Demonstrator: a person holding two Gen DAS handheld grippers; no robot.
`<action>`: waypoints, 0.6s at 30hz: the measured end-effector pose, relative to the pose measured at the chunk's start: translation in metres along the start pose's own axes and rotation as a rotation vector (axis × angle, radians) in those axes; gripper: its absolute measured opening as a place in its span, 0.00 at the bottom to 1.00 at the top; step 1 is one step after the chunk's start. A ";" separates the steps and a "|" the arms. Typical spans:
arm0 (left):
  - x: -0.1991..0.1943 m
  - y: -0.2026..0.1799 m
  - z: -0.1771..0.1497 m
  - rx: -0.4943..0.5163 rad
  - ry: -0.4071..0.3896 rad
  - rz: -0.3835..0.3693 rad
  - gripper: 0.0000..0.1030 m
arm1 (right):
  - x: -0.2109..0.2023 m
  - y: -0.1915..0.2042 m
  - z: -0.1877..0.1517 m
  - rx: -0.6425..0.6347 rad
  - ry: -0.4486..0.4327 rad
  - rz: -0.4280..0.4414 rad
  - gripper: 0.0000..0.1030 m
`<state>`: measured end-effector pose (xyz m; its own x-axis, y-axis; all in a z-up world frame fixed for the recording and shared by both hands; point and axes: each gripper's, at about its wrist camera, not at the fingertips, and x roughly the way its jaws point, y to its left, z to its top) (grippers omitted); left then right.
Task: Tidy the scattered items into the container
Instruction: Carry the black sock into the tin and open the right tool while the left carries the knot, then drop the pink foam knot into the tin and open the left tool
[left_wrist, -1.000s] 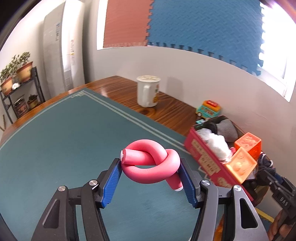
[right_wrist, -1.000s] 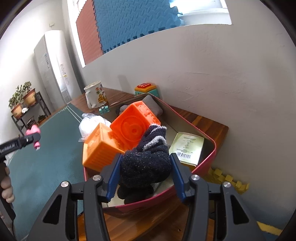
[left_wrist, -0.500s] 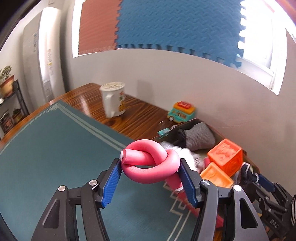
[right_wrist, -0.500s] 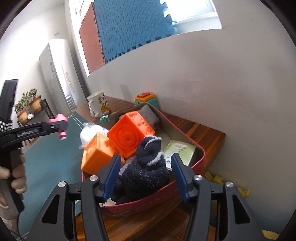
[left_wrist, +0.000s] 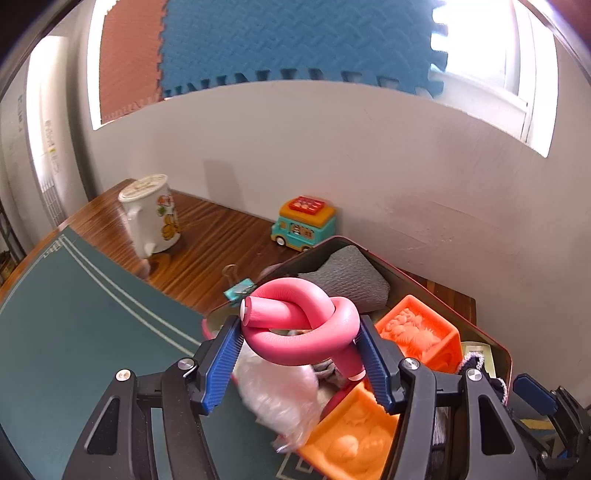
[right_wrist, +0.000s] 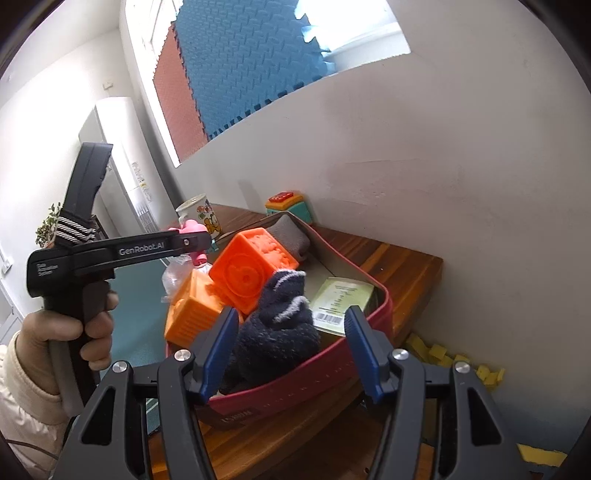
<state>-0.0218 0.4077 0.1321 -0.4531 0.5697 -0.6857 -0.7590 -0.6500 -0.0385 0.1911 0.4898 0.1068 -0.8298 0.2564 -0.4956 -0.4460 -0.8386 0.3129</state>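
Observation:
My left gripper is shut on a knotted pink foam tube and holds it above the near end of the red container. The same gripper shows at the left of the right wrist view. The container holds two orange cubes, a grey cloth, a clear plastic bag, a green packet and a dark sock. My right gripper is open above the container's front wall, with the sock lying free between its fingers.
A white cartoon mug, a teal toy van and a small teal binder clip sit on the wooden table behind the container. A green mat covers the table's left. The wall stands close behind. Yellow foam scraps lie beside the table.
My left gripper has carried the pink tube rightward from over the mat to above the container. My right gripper has opened, let go of the dark sock and drawn back.

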 end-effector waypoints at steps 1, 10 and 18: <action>0.002 0.000 0.000 -0.002 0.004 0.002 0.62 | 0.000 -0.002 0.000 0.005 0.000 0.000 0.62; 0.017 0.008 -0.003 -0.060 0.086 0.005 0.64 | -0.004 -0.003 0.001 0.007 -0.006 -0.003 0.72; 0.005 0.016 -0.002 -0.088 0.074 0.002 0.68 | -0.009 0.000 0.002 0.002 -0.018 -0.003 0.77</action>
<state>-0.0348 0.3988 0.1264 -0.4166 0.5317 -0.7374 -0.7127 -0.6946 -0.0982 0.1979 0.4884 0.1135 -0.8342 0.2680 -0.4820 -0.4495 -0.8368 0.3126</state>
